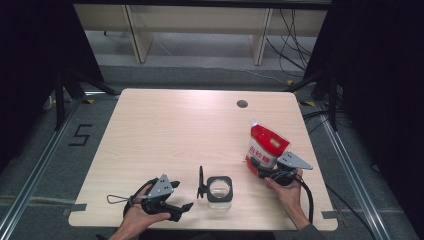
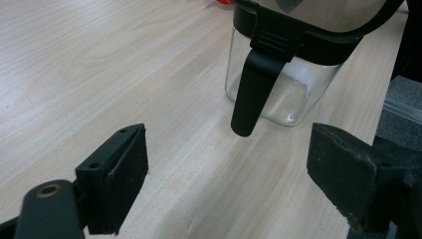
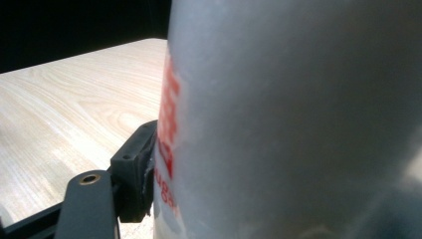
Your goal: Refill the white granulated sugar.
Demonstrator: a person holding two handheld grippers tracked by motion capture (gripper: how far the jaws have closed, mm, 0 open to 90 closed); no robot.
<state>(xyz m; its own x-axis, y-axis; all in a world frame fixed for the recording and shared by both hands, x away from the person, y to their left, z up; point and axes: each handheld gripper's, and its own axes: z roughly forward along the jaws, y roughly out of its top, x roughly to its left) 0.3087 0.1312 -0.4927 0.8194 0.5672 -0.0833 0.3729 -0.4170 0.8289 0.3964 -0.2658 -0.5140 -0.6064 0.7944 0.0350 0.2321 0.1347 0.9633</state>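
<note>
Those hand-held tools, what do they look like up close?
Each is black, with two flat, blocky jaw pads on metal arms. The left tool and the right tool each carry a grey three-cornered plate on top. A black cable trails from the right one; a thin wire loop hangs off the left.

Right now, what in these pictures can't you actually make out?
- Red and white bag: its print is too small in the high view, and blurred and cropped in the right gripper view.
- Right tool: its far pad is hidden behind the bag.
- Glass jar: its top is cut off by the left gripper view's edge.
</note>
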